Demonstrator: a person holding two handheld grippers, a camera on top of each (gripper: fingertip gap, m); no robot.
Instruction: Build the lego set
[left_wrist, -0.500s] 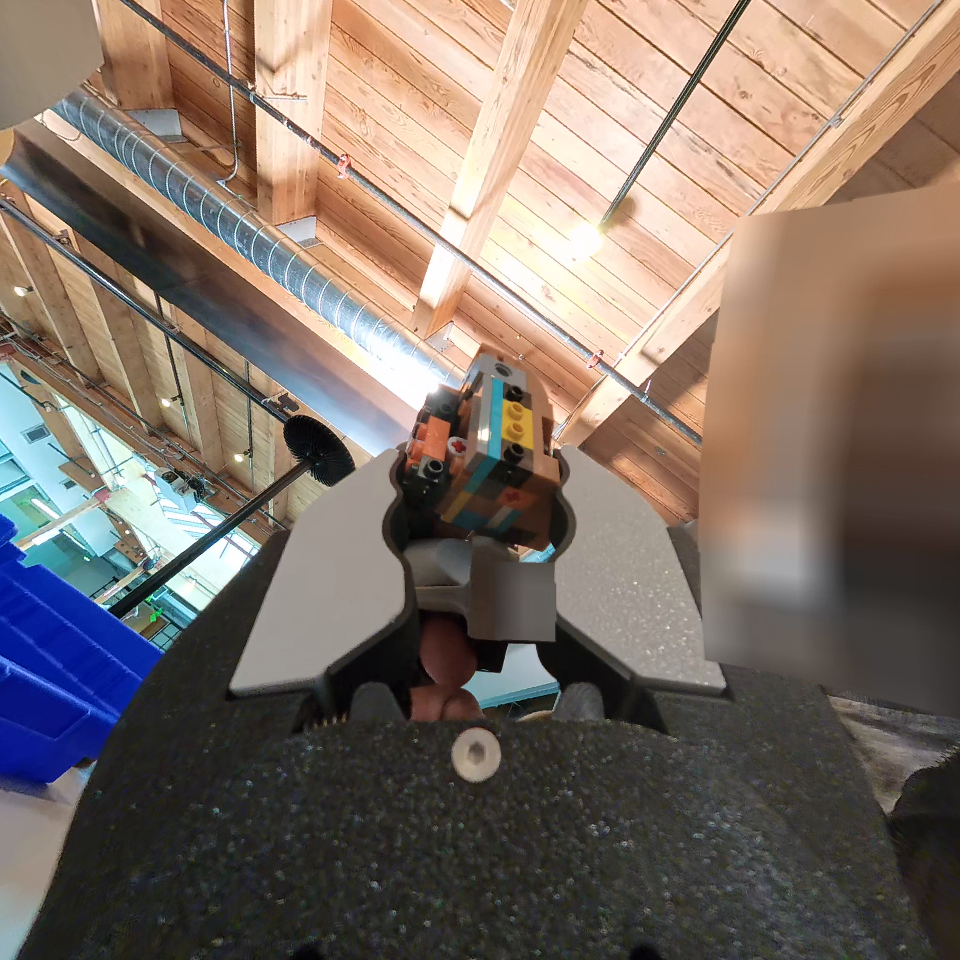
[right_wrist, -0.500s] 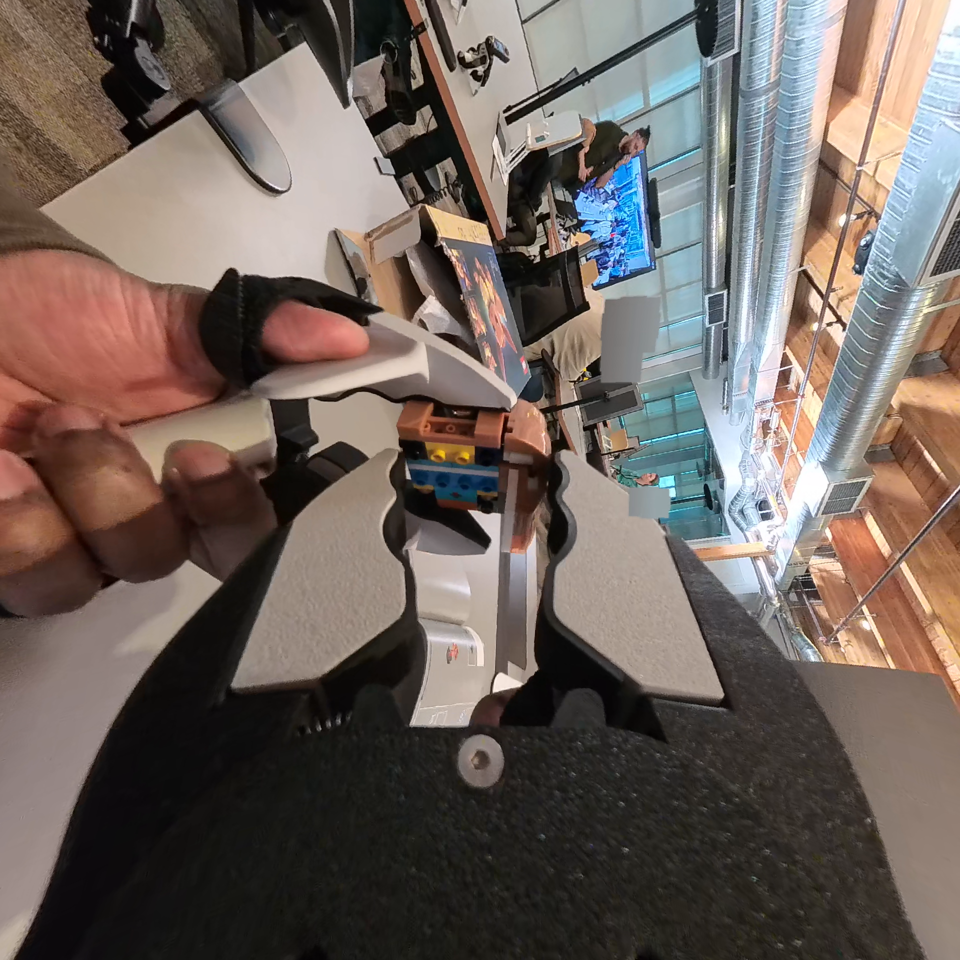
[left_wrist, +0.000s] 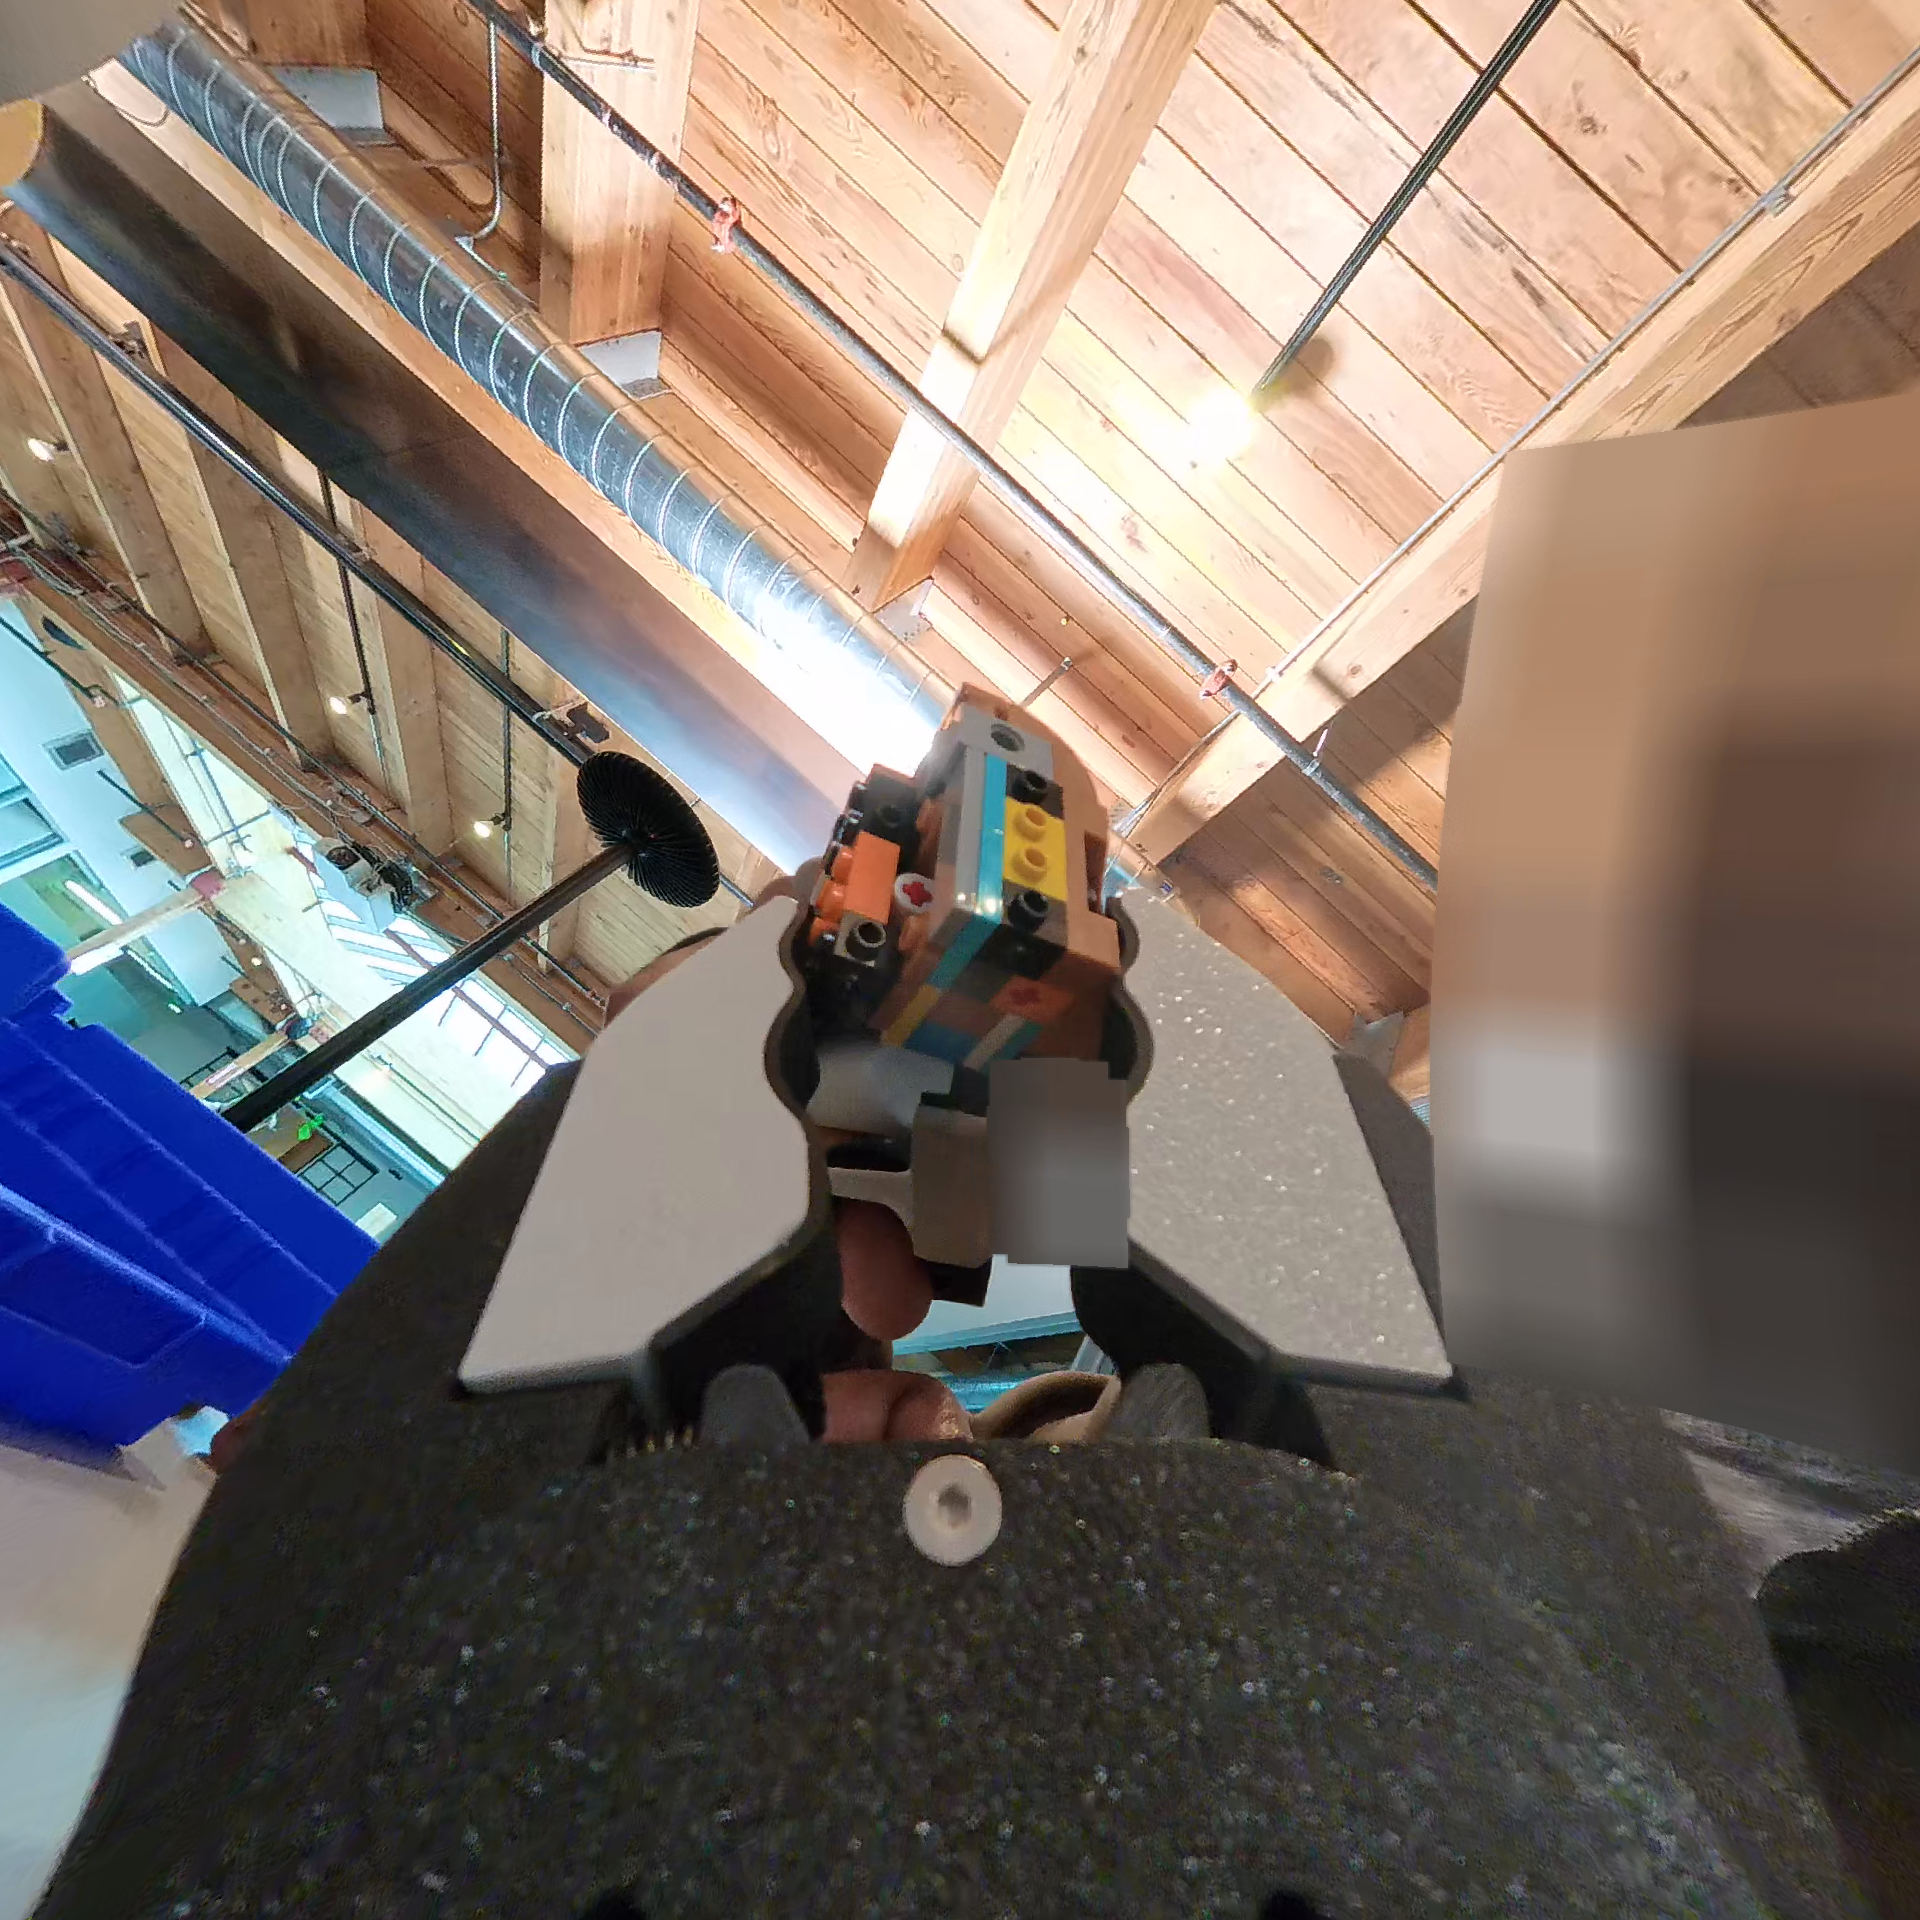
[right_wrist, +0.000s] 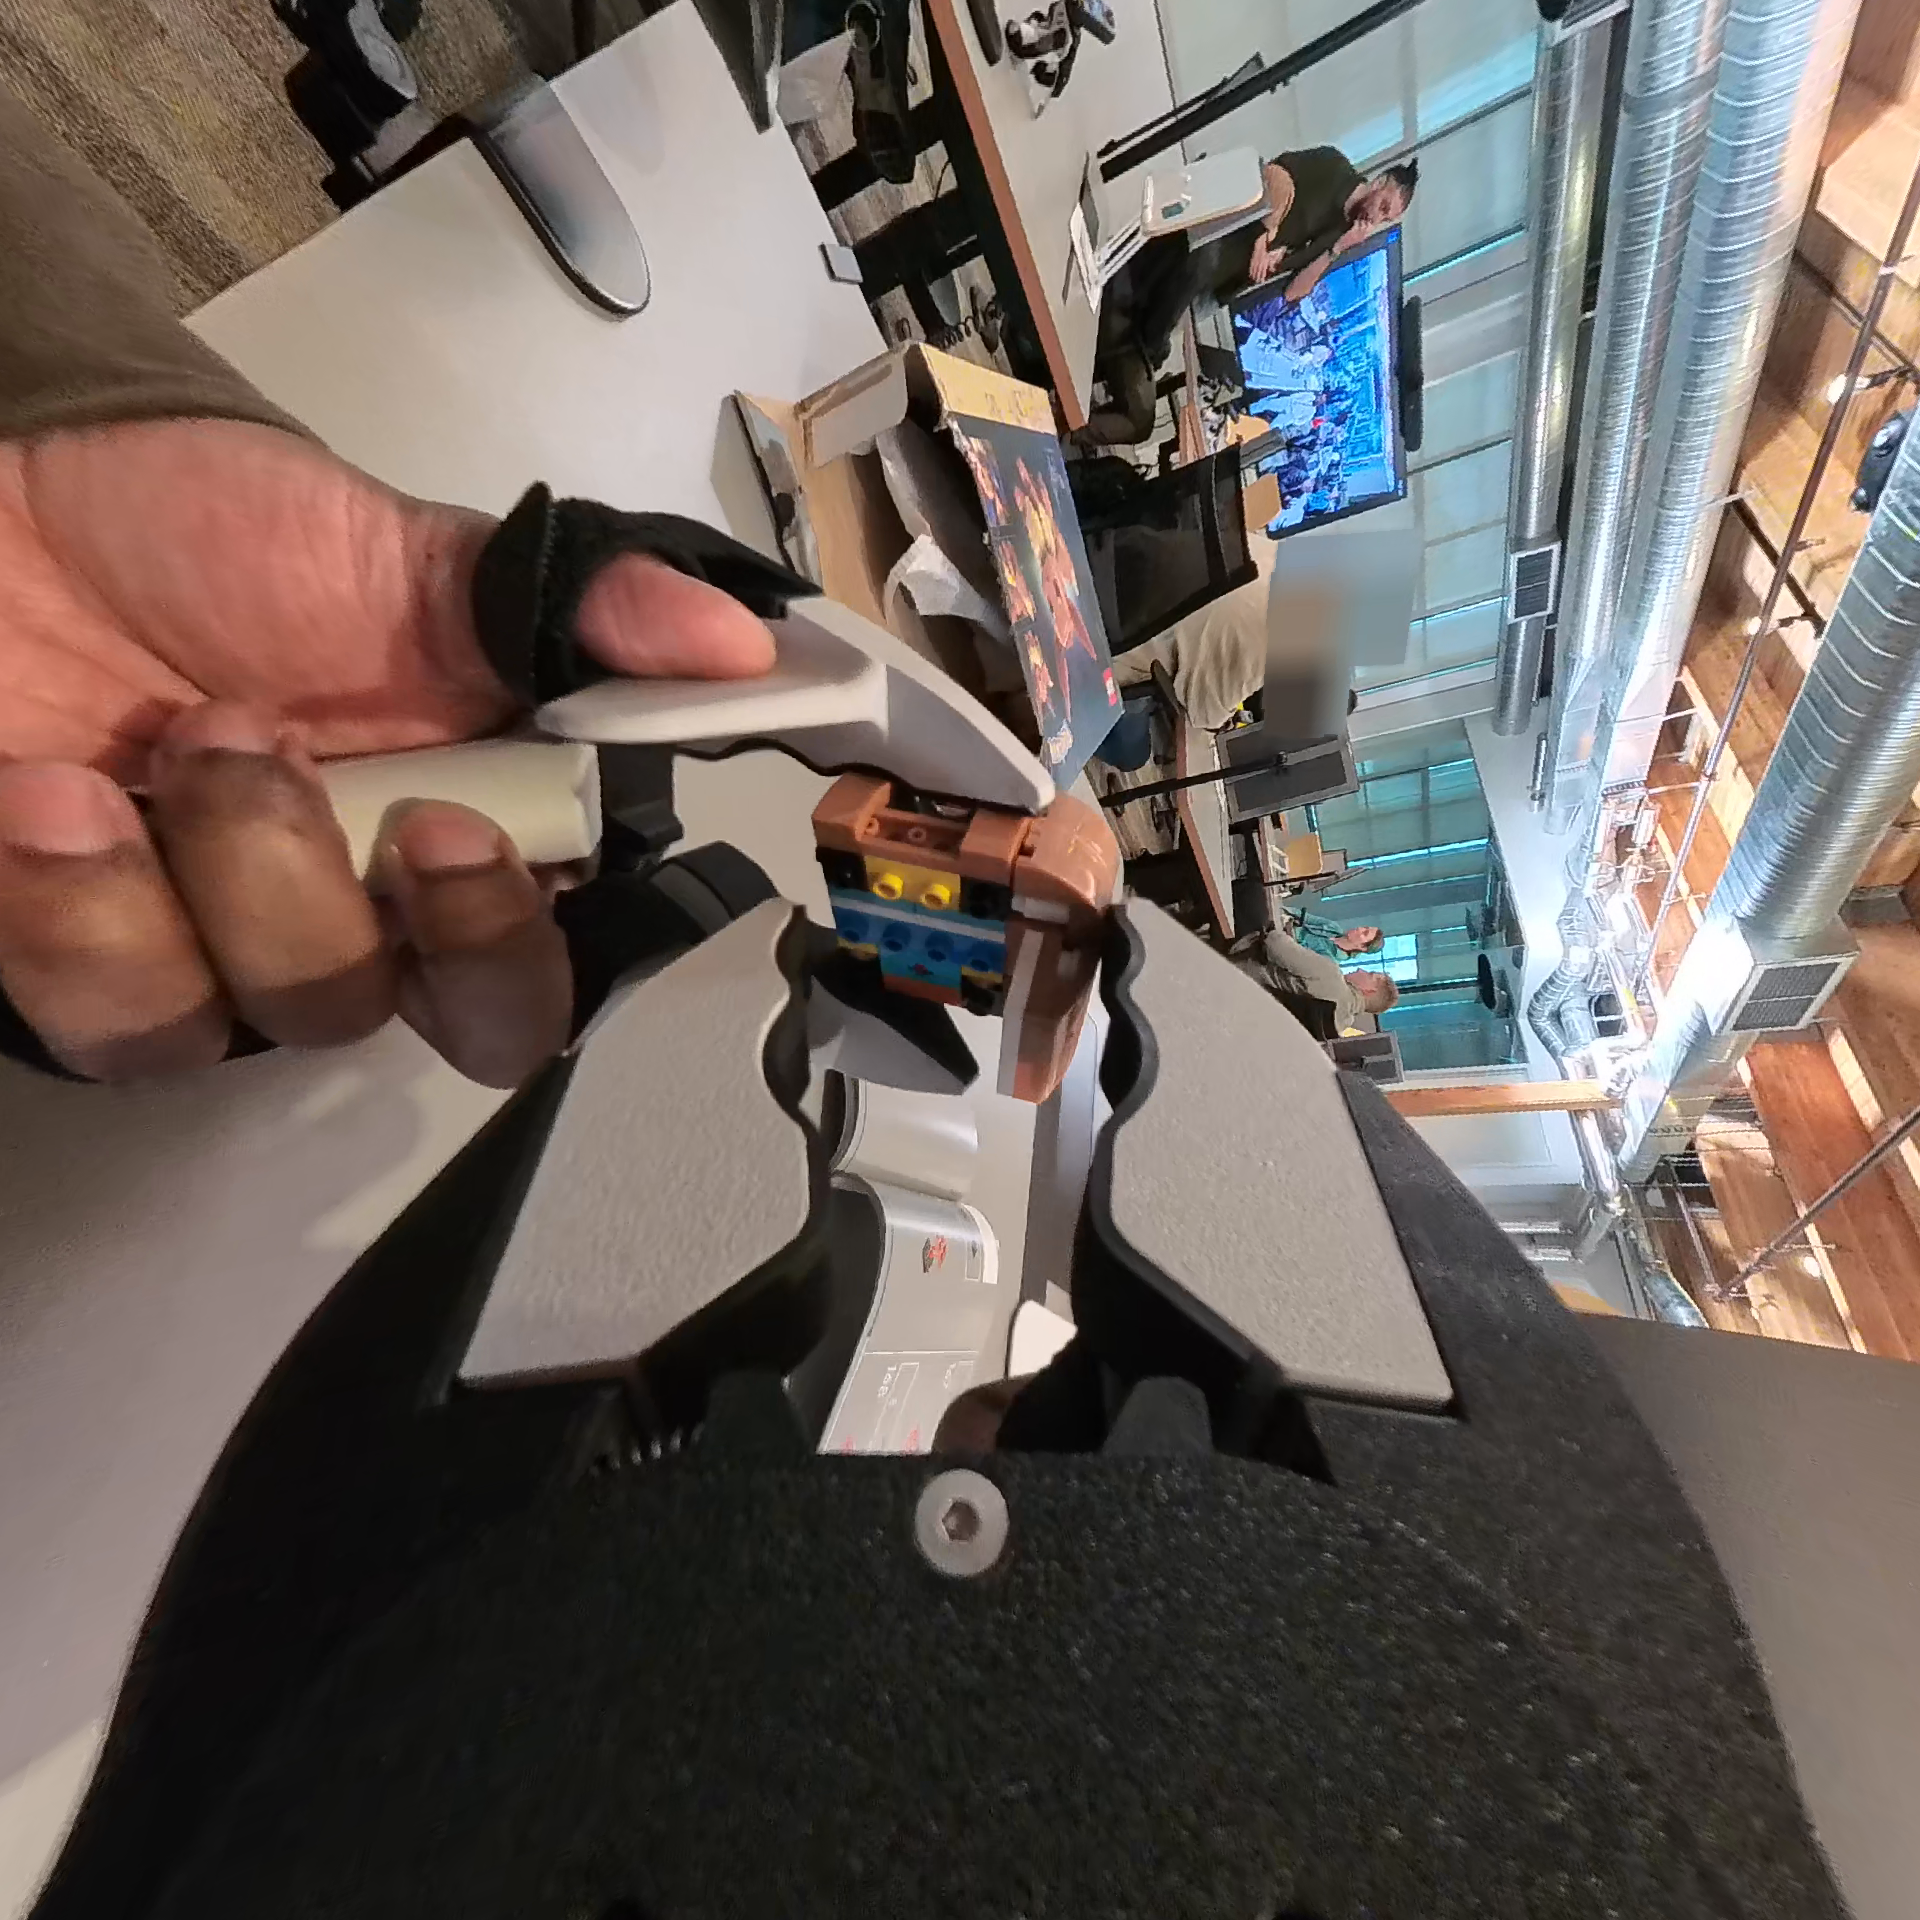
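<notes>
— What have you got in the left gripper (left_wrist: 951, 925)?

— The lego build (left_wrist: 961, 914). My two grey fingers are clamped on its sides and it pokes out past their tips, held up in the air with the wooden ceiling (left_wrist: 1195, 312) behind it. From this side it is a tight block: black and orange pieces on its left, a white round stud with a red mark, then a grey-and-teal strip, then a yellow brick with two studs between black ones, and brown plates on its right.

— And from the other camera?

— In the right wrist view my left hand (right_wrist: 260, 748) sits at the left, squeezing its tool, and one left finger (right_wrist: 883, 707) lies on top of the build (right_wrist: 945, 904). There I see a brown frame, yellow studs, a blue studded face below, and a curved brown piece on its right.

— Is the right gripper (right_wrist: 951, 935) holding it too?

— Its fingers stand either side of the build — the right one right against the brown edge, the left one with a small gap. Whether it truly grips, I cannot tell.

— Anything behind?

— An opened cardboard box (right_wrist: 935, 488) on the white table (right_wrist: 468, 364).
</notes>
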